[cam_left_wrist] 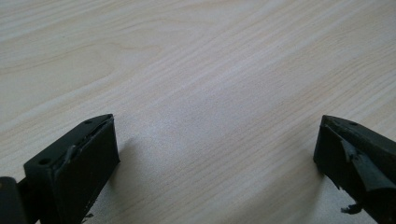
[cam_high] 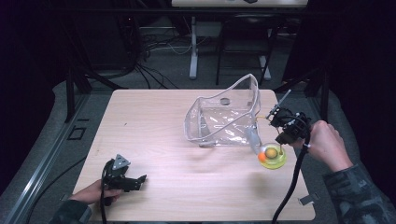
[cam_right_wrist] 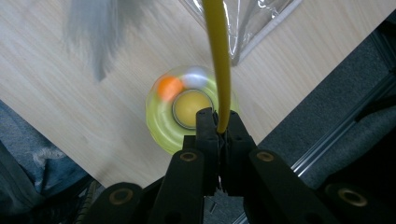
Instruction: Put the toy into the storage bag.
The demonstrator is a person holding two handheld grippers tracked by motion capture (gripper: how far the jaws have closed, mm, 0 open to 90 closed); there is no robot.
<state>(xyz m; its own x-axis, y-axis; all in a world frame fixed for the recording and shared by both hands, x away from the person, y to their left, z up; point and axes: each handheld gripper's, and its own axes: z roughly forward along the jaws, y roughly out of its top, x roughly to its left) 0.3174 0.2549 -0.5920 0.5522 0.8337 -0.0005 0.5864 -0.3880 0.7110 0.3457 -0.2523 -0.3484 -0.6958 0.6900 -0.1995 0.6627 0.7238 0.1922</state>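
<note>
Right claw [cam_right_wrist: 218, 122] clenched on yellow strap [cam_right_wrist: 218, 56], above round yellow toy [cam_right_wrist: 187, 114] with orange ball [cam_right_wrist: 169, 87]; toy blurred. Toy [cam_high: 272, 156] sat on tabletop [cam_high: 154, 140] near right edge, just beside clear bag [cam_high: 224, 116]. Left claw [cam_left_wrist: 217, 154] released, jaws wide apart over bare wood; seen at front left corner [cam_high: 140, 179], well apart from bag.

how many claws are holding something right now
1. The right claw, above the yellow-green dish near the table's right edge, is shut on a yellow stick. The left claw is open over bare wood at the near left.
</note>
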